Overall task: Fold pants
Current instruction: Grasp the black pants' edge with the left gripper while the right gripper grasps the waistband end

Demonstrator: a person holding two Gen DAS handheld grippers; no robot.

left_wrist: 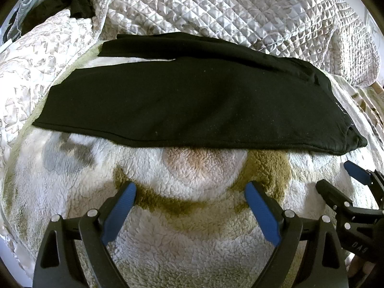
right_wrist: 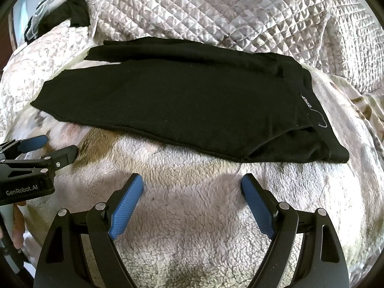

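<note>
Pants laid flat; both grippers clear.

Black pants [left_wrist: 192, 100] lie lengthwise on the fleece blanket [left_wrist: 192, 240], waistband right. Left gripper [left_wrist: 189, 192] and right gripper [right_wrist: 192, 184] hover near side, fingers apart, holding nothing.

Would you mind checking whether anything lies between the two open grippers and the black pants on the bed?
Nothing visible does. Only bare fleece blanket separates the left gripper and right gripper from the near edge of the black pants. Both sets of jaws stand open, holding nothing.
</note>
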